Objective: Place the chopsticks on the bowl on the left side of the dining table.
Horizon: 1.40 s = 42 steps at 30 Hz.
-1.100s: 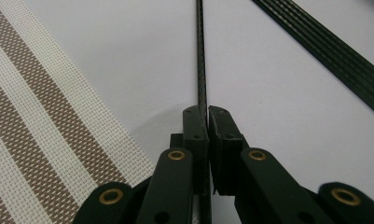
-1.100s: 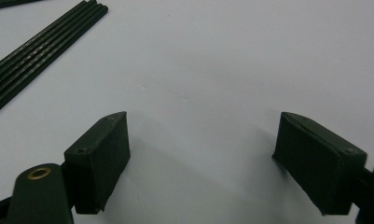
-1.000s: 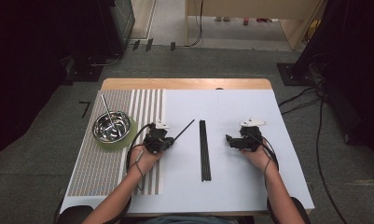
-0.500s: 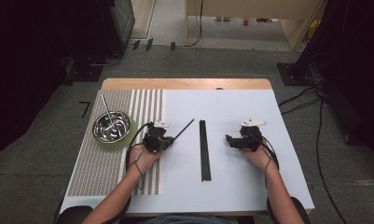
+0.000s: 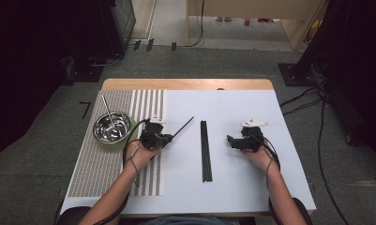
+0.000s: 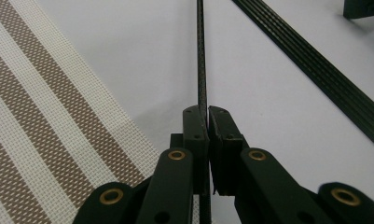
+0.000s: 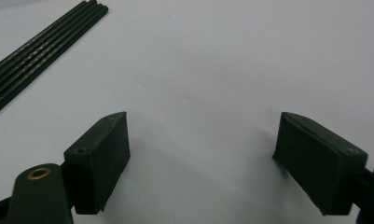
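A: Well, the left gripper (image 5: 169, 138) had its jaws clamped on one thin black carbon-look rod (image 6: 201, 70), pinched near one end, the rest pointing up and away over the white table sheet (image 5: 232, 108).

B: And the shiny round steel bowl (image 5: 112, 127) on the green coaster already had one slim rod (image 5: 108, 111) leaning in it, sticking out over the far rim. So I'd call that one delivered.

A: Agreed, as a judgement. The one in the left gripper was lifted or at least angled off the row, but it was nowhere near the bowl; it sat just right of the brown-and-cream striped woven mat (image 5: 101, 164).

B: What about the right gripper (image 7: 217, 163)?

A: Jaws spread wide, nothing between them, resting over bare sheet, well apart from the row.

B: And the row of straight black rods (image 5: 205, 150) lay side by side mid-table, between the two hands.

A: Several left there, so most of the work remained: carry this one over, then the rest.
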Each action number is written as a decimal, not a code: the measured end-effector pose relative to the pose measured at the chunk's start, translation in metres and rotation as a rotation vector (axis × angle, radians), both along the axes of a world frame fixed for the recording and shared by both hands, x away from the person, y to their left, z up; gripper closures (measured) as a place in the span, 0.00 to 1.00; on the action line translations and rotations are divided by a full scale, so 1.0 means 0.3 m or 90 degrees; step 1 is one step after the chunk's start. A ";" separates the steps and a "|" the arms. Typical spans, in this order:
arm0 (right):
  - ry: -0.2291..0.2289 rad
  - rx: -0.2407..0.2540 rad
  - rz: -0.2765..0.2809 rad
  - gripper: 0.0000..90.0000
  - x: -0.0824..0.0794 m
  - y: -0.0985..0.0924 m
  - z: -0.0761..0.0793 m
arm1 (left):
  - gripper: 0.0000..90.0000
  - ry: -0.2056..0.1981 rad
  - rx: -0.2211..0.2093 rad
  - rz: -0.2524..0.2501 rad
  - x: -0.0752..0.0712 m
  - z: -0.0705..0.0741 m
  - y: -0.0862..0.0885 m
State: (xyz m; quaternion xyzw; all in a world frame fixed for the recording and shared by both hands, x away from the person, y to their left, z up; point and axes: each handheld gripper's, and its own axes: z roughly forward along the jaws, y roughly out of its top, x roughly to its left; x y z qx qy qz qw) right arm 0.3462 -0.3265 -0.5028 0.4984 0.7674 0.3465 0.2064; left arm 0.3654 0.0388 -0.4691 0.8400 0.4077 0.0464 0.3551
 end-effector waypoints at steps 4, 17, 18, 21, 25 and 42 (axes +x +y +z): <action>0.000 0.000 0.000 0.20 0.000 0.000 0.000 | 0.97 0.006 0.006 -0.005 0.004 0.003 0.004; 0.000 0.000 0.000 0.20 0.000 0.000 0.000 | 0.97 -0.007 0.009 0.012 0.013 0.039 0.047; 0.000 0.000 0.000 0.20 0.000 0.000 0.000 | 0.97 -0.006 0.008 0.012 0.015 0.041 0.051; 0.000 0.000 0.000 0.20 0.000 0.000 0.000 | 0.97 -0.003 0.006 0.015 0.019 0.049 0.061; 0.000 -0.001 0.000 0.20 0.000 0.000 0.000 | 0.97 -0.006 0.009 0.017 0.021 0.054 0.069; -0.001 -0.001 0.001 0.20 0.001 0.000 0.000 | 0.97 -0.008 0.012 0.026 0.030 0.086 0.113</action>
